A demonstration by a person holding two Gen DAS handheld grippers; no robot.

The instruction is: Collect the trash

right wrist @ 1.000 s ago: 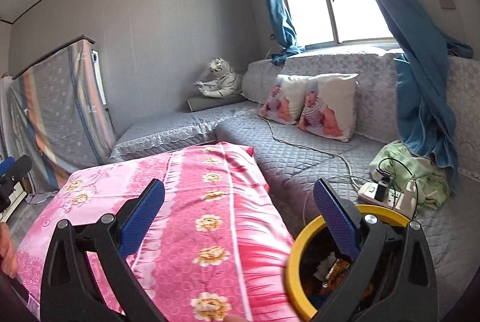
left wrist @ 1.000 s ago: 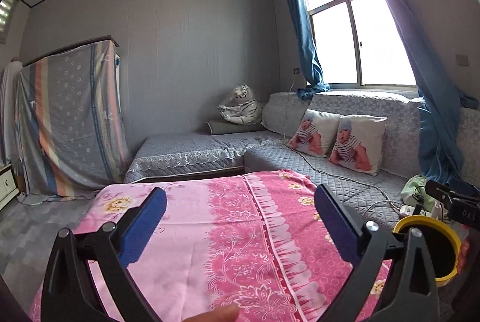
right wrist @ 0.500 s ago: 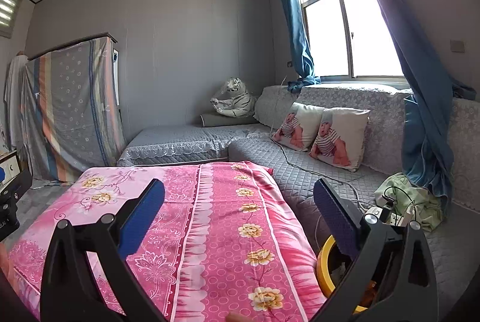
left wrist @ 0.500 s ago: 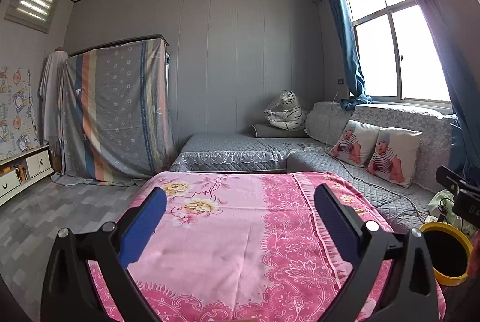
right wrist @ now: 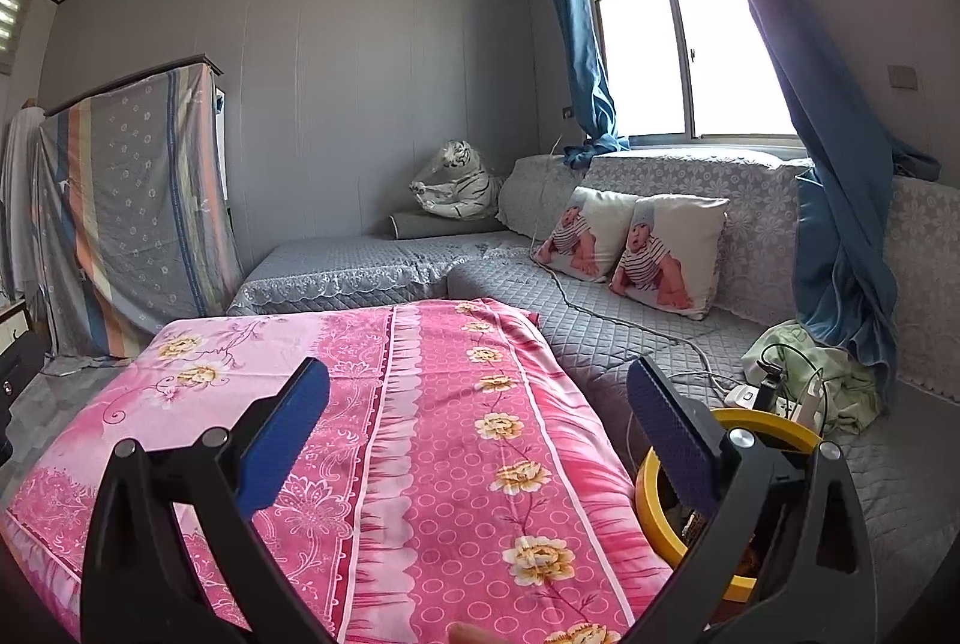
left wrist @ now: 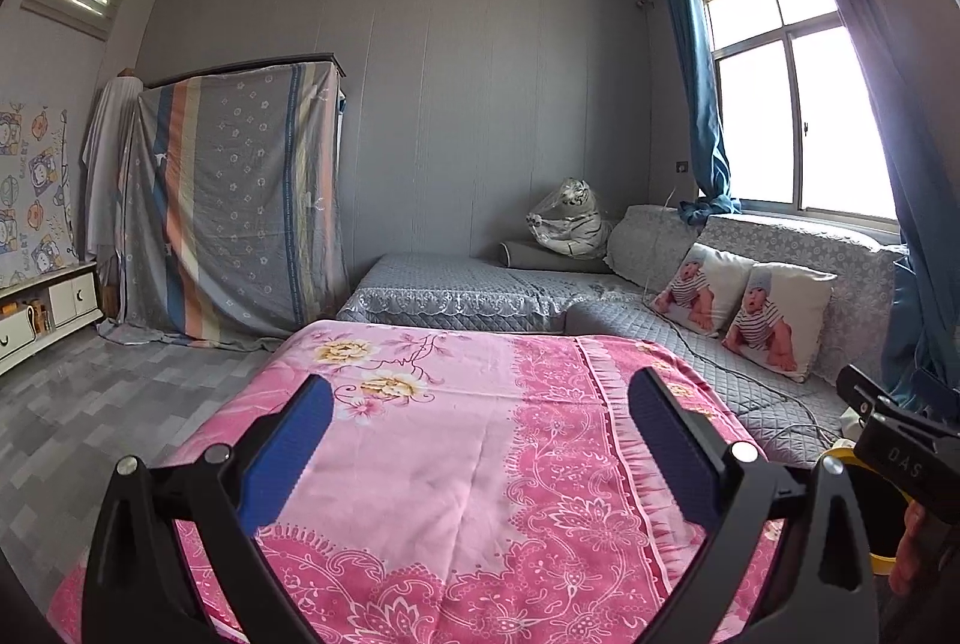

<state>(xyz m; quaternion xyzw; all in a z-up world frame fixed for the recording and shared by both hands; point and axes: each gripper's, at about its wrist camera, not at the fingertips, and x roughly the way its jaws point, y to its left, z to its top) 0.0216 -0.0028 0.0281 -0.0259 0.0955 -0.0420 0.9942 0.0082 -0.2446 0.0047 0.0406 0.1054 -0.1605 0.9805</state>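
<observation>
The pink flower-printed cloth over the table (left wrist: 456, 458) fills the lower half of both views, and I see no trash lying on it. Behind it at 12 o'clock runs the grey quilted corner sofa (right wrist: 630, 320). The round bin with the yellow rim (right wrist: 651, 509) stands at my 4 o'clock in the right view, just beside the table's right edge, with scraps showing inside.

My left gripper (left wrist: 474, 449) hovers over the cloth with its blue pads spread wide, nothing between them. My right gripper (right wrist: 477, 443) is likewise spread and empty, its right finger crossing the bin's rim in the picture.

By my judgement the step in hand is scanning for the next piece. I'd do it well by sweeping slowly and tilting downward, since the floor near the table is hardly visible.

Only the right view shows the bin's contents and the white power strip (right wrist: 756, 398) on the sofa at 3 o'clock. Only the left view shows the low white cabinet (left wrist: 51, 305) at 9 o'clock and the other gripper's black body (left wrist: 900, 455).
</observation>
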